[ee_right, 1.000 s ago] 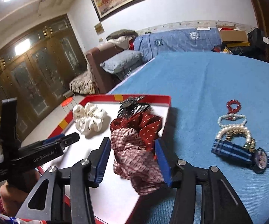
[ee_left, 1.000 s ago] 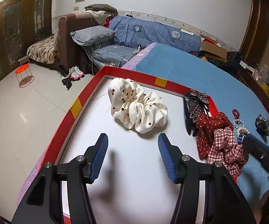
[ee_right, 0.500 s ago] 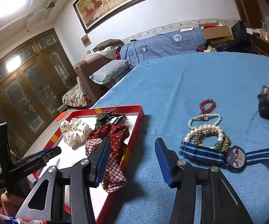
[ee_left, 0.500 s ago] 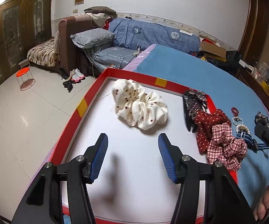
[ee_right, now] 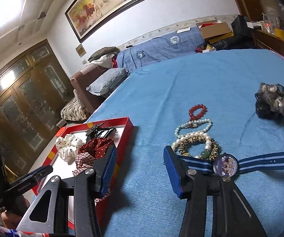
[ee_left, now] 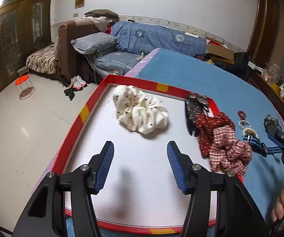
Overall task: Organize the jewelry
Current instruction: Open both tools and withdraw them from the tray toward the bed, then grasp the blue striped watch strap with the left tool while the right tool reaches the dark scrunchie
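Note:
A red-rimmed white tray (ee_left: 83, 113) lies on the blue cloth. In it are a cream dotted scrunchie (ee_left: 140, 112), a dark hair clip (ee_left: 194, 107), a red dotted scrunchie (ee_left: 211, 125) and a checked scrunchie (ee_left: 228, 150) that hangs over the right rim. My left gripper (ee_left: 140, 165) is open and empty above the tray's near part. My right gripper (ee_right: 140, 169) is open and empty over the cloth, right of the tray (ee_right: 129, 127). Ahead of it lie a blue striped watch (ee_right: 225, 164), pearl bracelets (ee_right: 196, 135), a red bead bracelet (ee_right: 198, 109) and a dark scrunchie (ee_right: 273, 102).
The blue cloth (ee_right: 201, 79) stretches far back and right. A sofa with pillows (ee_left: 94, 43) and a tiled floor (ee_left: 13, 118) lie left of the table. A wooden shelf with bottles (ee_left: 280, 83) stands at the far right.
My right gripper has swung right, off the scrunchies at the tray's rim, and now faces the watch and bracelets. My left gripper has drawn back a little.

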`<state>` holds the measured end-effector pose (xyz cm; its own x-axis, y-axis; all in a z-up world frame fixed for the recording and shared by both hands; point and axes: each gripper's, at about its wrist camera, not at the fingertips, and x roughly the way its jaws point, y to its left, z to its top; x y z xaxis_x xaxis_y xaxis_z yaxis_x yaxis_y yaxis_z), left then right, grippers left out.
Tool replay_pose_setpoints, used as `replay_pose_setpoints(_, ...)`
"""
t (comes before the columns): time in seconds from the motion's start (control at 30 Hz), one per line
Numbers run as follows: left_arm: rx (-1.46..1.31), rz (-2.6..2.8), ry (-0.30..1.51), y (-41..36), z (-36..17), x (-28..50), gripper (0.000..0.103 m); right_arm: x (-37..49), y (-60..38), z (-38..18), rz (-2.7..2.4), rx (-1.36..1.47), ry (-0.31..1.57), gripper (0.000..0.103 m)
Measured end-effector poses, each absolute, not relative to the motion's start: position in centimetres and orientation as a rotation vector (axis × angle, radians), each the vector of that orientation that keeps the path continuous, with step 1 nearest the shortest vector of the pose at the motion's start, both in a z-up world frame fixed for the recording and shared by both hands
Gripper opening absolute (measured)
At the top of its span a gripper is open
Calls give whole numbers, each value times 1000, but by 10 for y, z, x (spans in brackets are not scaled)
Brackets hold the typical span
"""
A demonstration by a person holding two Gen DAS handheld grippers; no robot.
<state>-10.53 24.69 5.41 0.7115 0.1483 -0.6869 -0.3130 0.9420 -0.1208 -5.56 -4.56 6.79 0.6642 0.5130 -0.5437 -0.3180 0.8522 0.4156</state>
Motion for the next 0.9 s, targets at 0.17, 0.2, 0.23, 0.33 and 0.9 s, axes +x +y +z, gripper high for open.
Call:
replay_pose_setpoints(0.17, -205, 228, 739, 228, 57, -103, 55, -56, -56, 70, 461, 311, 686, 54)
replay_pose_setpoints(0.2, -196, 218, 737, 223, 58, -103, 55, -56, -60, 70, 456, 314, 683, 54)
replay_pose_setpoints(0.23, -190, 214, 737, 221, 59, -103, 55, -56, -64, 71, 450, 318, 681, 54)
replay_pose_setpoints(0.33, -176, 200, 738, 214, 59, -104, 55, -54, -79, 71, 425, 342, 675, 54)
replay_pose_setpoints(0.9, -99, 54, 745, 142, 70, -96, 55, -54, -141, 75, 332, 429, 650, 53)
